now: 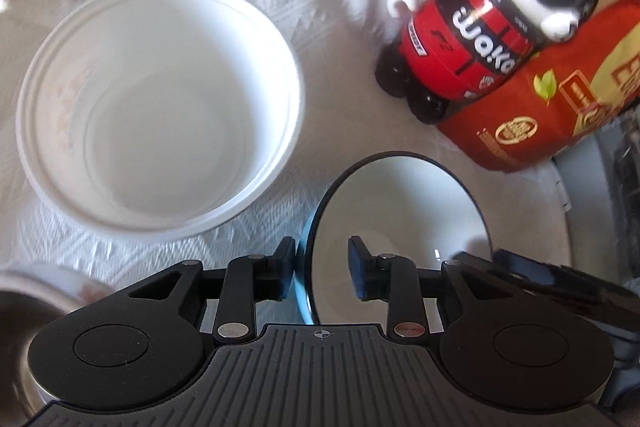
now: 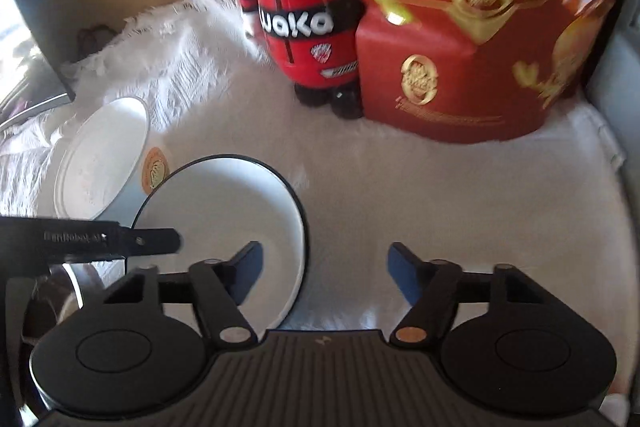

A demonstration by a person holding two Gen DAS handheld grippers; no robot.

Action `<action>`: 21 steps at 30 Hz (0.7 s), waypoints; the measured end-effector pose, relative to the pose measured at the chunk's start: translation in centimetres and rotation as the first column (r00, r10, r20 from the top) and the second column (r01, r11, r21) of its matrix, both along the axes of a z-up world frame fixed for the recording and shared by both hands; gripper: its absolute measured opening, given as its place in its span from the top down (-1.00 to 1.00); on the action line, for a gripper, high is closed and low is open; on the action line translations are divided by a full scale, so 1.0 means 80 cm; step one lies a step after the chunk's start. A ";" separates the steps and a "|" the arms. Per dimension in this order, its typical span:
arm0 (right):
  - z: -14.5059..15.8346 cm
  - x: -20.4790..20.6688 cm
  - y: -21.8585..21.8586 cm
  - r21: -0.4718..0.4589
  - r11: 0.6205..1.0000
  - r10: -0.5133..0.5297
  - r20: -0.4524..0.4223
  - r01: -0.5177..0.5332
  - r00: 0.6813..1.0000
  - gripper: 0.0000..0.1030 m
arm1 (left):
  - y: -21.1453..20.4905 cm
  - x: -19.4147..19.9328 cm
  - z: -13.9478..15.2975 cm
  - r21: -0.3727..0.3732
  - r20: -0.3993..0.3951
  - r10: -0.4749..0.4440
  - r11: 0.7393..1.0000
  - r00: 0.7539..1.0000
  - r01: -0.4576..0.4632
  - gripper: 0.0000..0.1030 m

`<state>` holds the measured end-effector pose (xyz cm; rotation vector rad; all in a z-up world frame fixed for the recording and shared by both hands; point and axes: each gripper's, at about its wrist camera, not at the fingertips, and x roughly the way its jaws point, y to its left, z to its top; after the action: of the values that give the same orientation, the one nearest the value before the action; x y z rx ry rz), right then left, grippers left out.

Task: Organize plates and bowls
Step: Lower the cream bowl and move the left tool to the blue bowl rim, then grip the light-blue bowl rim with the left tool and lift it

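Observation:
A blue bowl [image 1: 400,195] with a black rim and white inside stands on the white cloth, close in front of both grippers. My left gripper [image 1: 322,267] straddles its near rim, one pad beside the blue outer wall, the other inside with a gap to the rim; it is open. My right gripper [image 2: 324,267] is open wide across the opposite rim of the same bowl [image 2: 224,195], one finger over the inside, the other over the cloth, neither touching. A larger white plastic bowl [image 1: 160,99] sits empty just beyond on the left, and appears as the white plastic bowl [image 2: 100,163] in the right wrist view.
A panda figurine [image 1: 472,39] in a red racing suit leans against a red snack bag [image 1: 560,107] at the back right. A metal vessel [image 1: 16,339] and a small patterned cup [image 1: 72,279] are at the near left. The fringed white cloth [image 2: 440,187] covers the table.

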<state>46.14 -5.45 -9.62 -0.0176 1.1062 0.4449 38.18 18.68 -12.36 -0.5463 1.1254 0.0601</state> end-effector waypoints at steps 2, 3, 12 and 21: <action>-0.014 0.008 0.007 0.021 1.000 -0.004 -0.040 0.004 0.999 -0.19 | -0.004 0.004 -0.002 0.018 -0.007 -0.018 1.000 1.000 0.018 0.39; -0.022 0.011 0.010 0.030 1.000 -0.001 -0.061 0.003 0.998 -0.13 | -0.005 0.006 -0.004 0.021 -0.010 -0.026 0.999 1.000 0.026 0.39; -0.044 0.013 0.014 0.077 0.997 0.021 -0.142 -0.011 0.990 0.36 | -0.019 0.024 -0.006 0.001 -0.030 -0.055 0.998 0.998 0.056 0.39; -0.037 0.022 -0.029 0.077 0.995 -0.048 -0.120 0.057 0.992 0.36 | -0.048 0.055 -0.012 0.008 -0.035 -0.117 0.993 0.992 0.117 0.39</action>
<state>47.91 -7.75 -12.58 0.1100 1.2016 0.4476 42.56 14.87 -13.31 -0.4711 1.1884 -0.0269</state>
